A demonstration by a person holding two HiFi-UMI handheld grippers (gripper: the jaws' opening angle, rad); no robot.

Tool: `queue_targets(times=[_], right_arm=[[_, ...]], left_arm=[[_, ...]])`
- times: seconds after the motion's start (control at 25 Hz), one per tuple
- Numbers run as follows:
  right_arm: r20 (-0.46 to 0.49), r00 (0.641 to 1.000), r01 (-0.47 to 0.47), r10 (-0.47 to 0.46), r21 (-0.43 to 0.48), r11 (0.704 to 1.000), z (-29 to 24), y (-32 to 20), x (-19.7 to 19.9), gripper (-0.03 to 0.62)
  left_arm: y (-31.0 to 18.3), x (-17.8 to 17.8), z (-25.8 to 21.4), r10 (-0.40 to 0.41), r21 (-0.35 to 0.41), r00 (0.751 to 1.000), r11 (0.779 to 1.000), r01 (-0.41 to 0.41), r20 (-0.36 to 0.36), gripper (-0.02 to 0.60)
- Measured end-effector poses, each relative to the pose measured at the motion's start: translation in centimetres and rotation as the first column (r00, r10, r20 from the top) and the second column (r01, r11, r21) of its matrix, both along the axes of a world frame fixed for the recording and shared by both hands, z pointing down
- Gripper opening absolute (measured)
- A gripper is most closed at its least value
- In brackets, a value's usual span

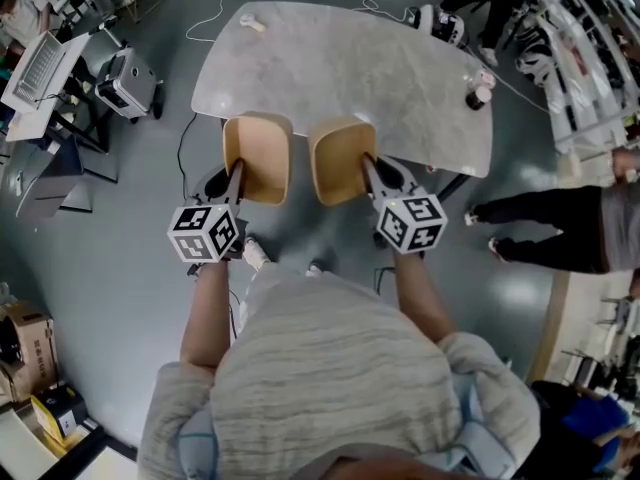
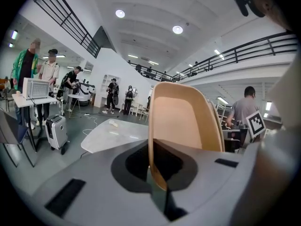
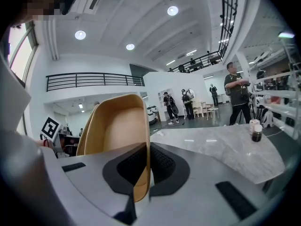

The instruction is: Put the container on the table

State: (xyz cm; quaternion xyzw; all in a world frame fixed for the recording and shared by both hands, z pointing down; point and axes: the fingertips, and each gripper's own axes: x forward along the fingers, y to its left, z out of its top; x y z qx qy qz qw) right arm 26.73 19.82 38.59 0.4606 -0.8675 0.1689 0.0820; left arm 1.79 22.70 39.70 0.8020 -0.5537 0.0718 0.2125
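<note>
Your left tool (image 1: 236,175) is closed on the rim of a tan container, the left container (image 1: 258,153). In the left gripper view the wall of that container (image 2: 184,119) stands upright, pinched between the jaws of the tool (image 2: 154,175). Your right tool (image 1: 368,170) grips the right container (image 1: 341,158) the same way (a second tan one of the same shape). The right gripper view shows its wall (image 3: 113,126) clamped in the jaws of that tool (image 3: 140,175).

You hold both containers side by side in the air at the near edge of the grey marble desk (image 1: 350,68), and neither rests on it.

On the desk, a small jar (image 1: 479,90) with dark contents stands near the right end (image 3: 256,132), well apart from both containers. A small pale object (image 1: 252,24) lies at the far left corner (image 2: 113,123).

Around the desk, a wheeled case (image 1: 130,80) stands on the floor to your left, and a white cable (image 1: 205,8) trails beyond it. A person (image 1: 545,230) in dark trousers stands just off the desk's right end
</note>
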Motion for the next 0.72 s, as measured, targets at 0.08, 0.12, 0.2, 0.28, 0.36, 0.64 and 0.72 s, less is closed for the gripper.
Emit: queue_targets(times=[0.08, 0.12, 0.2, 0.28, 0.36, 0.64, 0.72], right_arm=[[0.000, 1.000, -0.002, 0.002, -0.005, 1.000, 0.1, -0.2, 0.5, 0.006], [0.002, 1.000, -0.004, 0.004, -0.006, 1.000, 0.1, -0.3, 0.6, 0.006], [0.005, 1.000, -0.007, 0.007, -0.009, 1.000, 0.2, -1.0, 0.6, 0.006], [0.008, 1.000, -0.007, 0.007, -0.009, 1.000, 0.3, -2.0, 0.4, 0.006], [0.015, 1.000, -0.010, 0.010, -0.009, 1.000, 0.3, -3.1, -0.1, 0.006], [-0.001, 1.000, -0.015, 0.015, -0.013, 1.000, 0.5, -8.5, -3.5, 0.006], [0.002, 1.000, -0.023, 0.023, -0.011, 1.000, 0.6, -10.8, -4.4, 0.006]], left_arm=[[-0.2, 0.5, 0.0, 0.005, 0.000, 1.000, 1.000, -0.005, 0.001, 0.005], [-0.4, 0.6, 0.0, 0.006, -0.001, 1.000, 1.000, -0.006, 0.002, 0.005], [-1.0, 0.6, 0.1, 0.009, -0.003, 1.000, 1.000, -0.009, 0.003, 0.005], [-1.9, 0.2, 0.0, 0.008, -0.003, 1.000, 1.000, -0.008, 0.004, 0.005], [-3.1, -0.4, 0.0, 0.002, -0.001, 1.000, 1.000, -0.002, 0.002, 0.005], [-9.0, -3.8, 0.7, 0.010, -0.002, 1.000, 1.000, -0.010, -0.009, 0.005], [-11.3, -4.7, 0.8, 0.018, -0.002, 1.000, 1.000, -0.018, -0.008, 0.005]])
